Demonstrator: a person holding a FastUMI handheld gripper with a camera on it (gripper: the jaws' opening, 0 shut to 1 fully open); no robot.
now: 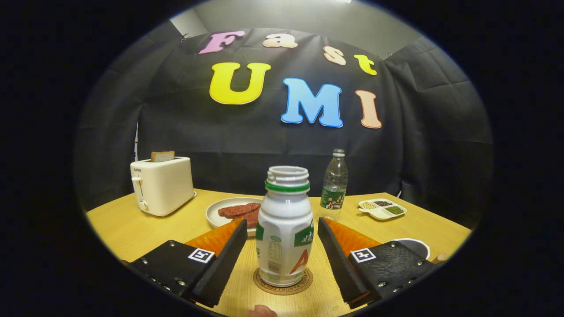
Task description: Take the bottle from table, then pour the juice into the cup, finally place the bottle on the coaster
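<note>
A white plastic bottle (284,229) with a green neck ring and no cap stands upright on a round brown coaster (283,282) on the wooden table (132,229). My gripper (282,226) is open, one finger on each side of the bottle with a gap between each finger and the bottle's wall. A white cup (416,246) peeks out behind the right finger, mostly hidden.
Beyond the bottle lie a plate with reddish meat slices (233,211), a clear water bottle (334,185) and a small divided dish of beans (382,208). A cream toaster with bread (161,185) stands back left. A fingertip (262,311) shows just in front of the coaster.
</note>
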